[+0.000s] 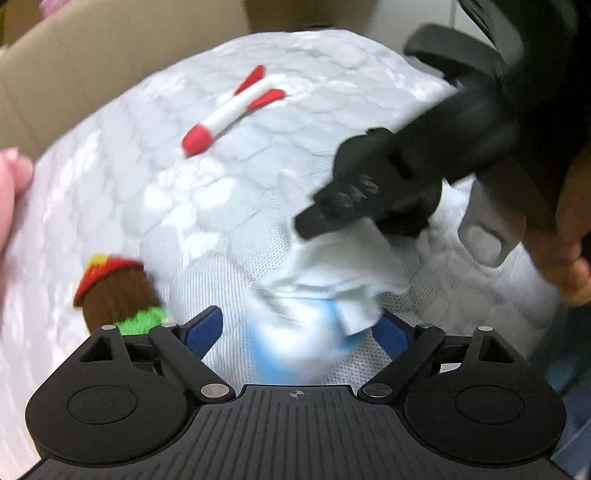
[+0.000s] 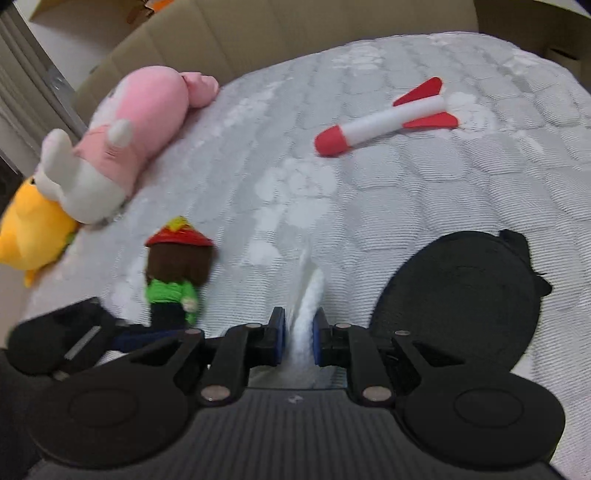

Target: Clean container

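Observation:
In the left wrist view a blurred, translucent blue and white container [image 1: 291, 354] sits between the wide-set blue pads [image 1: 207, 326] of my left gripper [image 1: 301, 328], which looks shut on it. My right gripper [image 1: 332, 221] reaches in from the upper right, shut on a white cloth [image 1: 332, 266] that hangs over the container's top. The right wrist view shows the right gripper [image 2: 299, 328] with the white cloth [image 2: 308, 306] pinched between its pads. A black round lid [image 2: 458, 295] lies flat on the quilted white mattress [image 2: 369, 184], just right of it.
A red and white toy rocket [image 2: 384, 123] lies further back. A small doll with a red hat [image 2: 177, 273] stands at the left, with pink [image 2: 125, 129] and yellow [image 2: 29, 229] plush toys behind. Cardboard walls [image 2: 258, 33] border the mattress. A person's hand [image 1: 569, 258] holds the right gripper.

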A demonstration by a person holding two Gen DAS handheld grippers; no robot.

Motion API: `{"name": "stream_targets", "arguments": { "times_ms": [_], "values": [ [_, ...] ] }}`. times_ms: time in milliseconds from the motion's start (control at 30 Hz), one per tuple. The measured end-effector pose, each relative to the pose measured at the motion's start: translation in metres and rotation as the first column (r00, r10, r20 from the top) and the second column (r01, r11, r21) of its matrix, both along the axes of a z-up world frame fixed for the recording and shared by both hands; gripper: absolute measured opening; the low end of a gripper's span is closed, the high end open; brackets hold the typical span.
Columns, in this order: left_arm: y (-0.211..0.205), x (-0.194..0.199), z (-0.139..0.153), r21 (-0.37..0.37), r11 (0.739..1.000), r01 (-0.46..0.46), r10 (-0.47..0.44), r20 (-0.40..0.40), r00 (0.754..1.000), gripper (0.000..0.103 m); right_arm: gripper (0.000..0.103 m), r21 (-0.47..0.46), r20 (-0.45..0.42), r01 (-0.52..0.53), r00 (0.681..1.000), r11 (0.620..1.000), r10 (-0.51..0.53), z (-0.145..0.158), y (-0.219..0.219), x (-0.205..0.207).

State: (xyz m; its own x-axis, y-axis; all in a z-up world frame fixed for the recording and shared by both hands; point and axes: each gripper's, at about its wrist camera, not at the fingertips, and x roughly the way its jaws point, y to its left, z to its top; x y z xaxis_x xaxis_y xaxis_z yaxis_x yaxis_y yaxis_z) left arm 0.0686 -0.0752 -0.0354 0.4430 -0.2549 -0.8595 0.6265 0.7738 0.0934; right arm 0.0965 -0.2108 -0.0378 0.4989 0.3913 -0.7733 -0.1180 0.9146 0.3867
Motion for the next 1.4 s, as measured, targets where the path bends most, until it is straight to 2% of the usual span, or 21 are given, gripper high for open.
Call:
{"name": "stream_targets", "arguments": {
  "times_ms": [100, 200, 233, 333, 433, 467, 533, 567, 633, 700, 800, 900, 933, 1033, 1100, 1133, 1233, 1400],
  "values": [
    [0.006, 0.000, 0.005, -0.005, 0.999, -0.047, 0.047, -0.040, 0.998, 0.093, 0.017, -0.079, 0.022, -0.013, 1.000, 0.997, 0.015, 0.001, 0.006, 0.000],
    [0.024, -0.007, 0.012, -0.060, 0.994, -0.093, 0.086, -0.118, 0.989, 0.094, 0.017, -0.163, 0.059, -0.028, 0.998, 0.986, 0.038, 0.004, 0.012, -0.002],
    [0.030, -0.006, 0.014, -0.079, 0.991, -0.111, 0.098, -0.148, 0.984, 0.094, 0.017, -0.160, 0.064, -0.028, 0.997, 0.987, 0.039, 0.005, 0.011, -0.003],
    [0.039, 0.002, 0.008, -0.090, 0.984, -0.155, 0.134, -0.204, 0.970, 0.095, 0.017, -0.063, 0.063, -0.020, 0.998, 0.998, 0.024, 0.011, 0.003, -0.004],
    [0.052, 0.012, 0.002, -0.096, 0.973, -0.210, 0.180, -0.251, 0.951, 0.096, 0.017, 0.167, 0.038, -0.040, 0.999, 0.985, 0.034, 0.017, -0.008, -0.008],
    [0.058, 0.016, 0.000, -0.111, 0.967, -0.230, 0.192, -0.278, 0.941, 0.097, 0.017, 0.209, 0.028, -0.052, 0.998, 0.977, 0.048, 0.017, -0.008, -0.008],
    [0.069, 0.024, -0.004, -0.138, 0.953, -0.270, 0.213, -0.332, 0.919, 0.098, 0.017, 0.189, 0.007, -0.094, 0.996, 0.977, 0.094, 0.013, 0.002, -0.007],
    [0.072, 0.027, -0.007, -0.147, 0.947, -0.285, 0.218, -0.356, 0.909, 0.098, 0.017, 0.144, -0.005, -0.120, 0.993, 0.982, 0.122, 0.011, 0.008, -0.006],
    [0.075, 0.029, -0.013, -0.166, 0.941, -0.295, 0.209, -0.399, 0.893, 0.098, 0.017, -0.013, -0.022, -0.170, 0.985, 0.985, 0.170, 0.005, 0.023, -0.006],
    [0.073, 0.031, -0.018, -0.193, 0.939, -0.283, 0.179, -0.428, 0.886, 0.098, 0.017, -0.094, -0.015, -0.178, 0.984, 0.980, 0.177, 0.005, 0.026, -0.006],
    [0.058, 0.040, -0.028, -0.214, 0.943, -0.254, 0.139, -0.440, 0.887, 0.098, 0.017, -0.152, 0.014, -0.147, 0.988, 0.977, 0.151, 0.010, 0.020, -0.004],
    [0.043, 0.050, -0.042, -0.254, 0.938, -0.237, 0.092, -0.476, 0.875, 0.099, 0.017, -0.126, 0.029, -0.089, 0.995, 0.988, 0.094, 0.011, 0.007, -0.002],
    [0.038, 0.052, -0.046, -0.265, 0.937, -0.229, 0.078, -0.480, 0.874, 0.100, 0.017, -0.117, 0.034, -0.070, 0.997, 0.991, 0.075, 0.012, 0.003, -0.001],
    [0.030, 0.047, -0.045, -0.261, 0.948, -0.184, 0.059, -0.423, 0.904, 0.100, 0.017, -0.063, 0.034, -0.024, 0.999, 0.998, 0.026, 0.012, -0.009, 0.001],
    [0.026, 0.040, -0.039, -0.245, 0.958, -0.146, 0.047, -0.368, 0.928, 0.089, 0.017, -0.002, 0.021, 0.001, 1.000, 1.000, -0.001, 0.011, -0.017, 0.004],
    [0.026, 0.039, -0.035, -0.239, 0.961, -0.140, 0.048, -0.354, 0.934, 0.077, 0.017, 0.041, 0.012, 0.017, 1.000, 0.999, -0.017, 0.011, -0.021, 0.005],
    [0.027, 0.038, -0.029, -0.230, 0.961, -0.154, 0.071, -0.333, 0.940, 0.076, 0.017, 0.163, -0.023, 0.055, 0.998, 0.985, -0.052, 0.009, -0.032, 0.008],
    [0.026, 0.033, -0.021, -0.193, 0.973, -0.125, 0.072, -0.259, 0.963, 0.076, 0.017, 0.235, -0.015, 0.058, 0.998, 0.970, -0.056, 0.010, -0.033, 0.006]
  ]
}}
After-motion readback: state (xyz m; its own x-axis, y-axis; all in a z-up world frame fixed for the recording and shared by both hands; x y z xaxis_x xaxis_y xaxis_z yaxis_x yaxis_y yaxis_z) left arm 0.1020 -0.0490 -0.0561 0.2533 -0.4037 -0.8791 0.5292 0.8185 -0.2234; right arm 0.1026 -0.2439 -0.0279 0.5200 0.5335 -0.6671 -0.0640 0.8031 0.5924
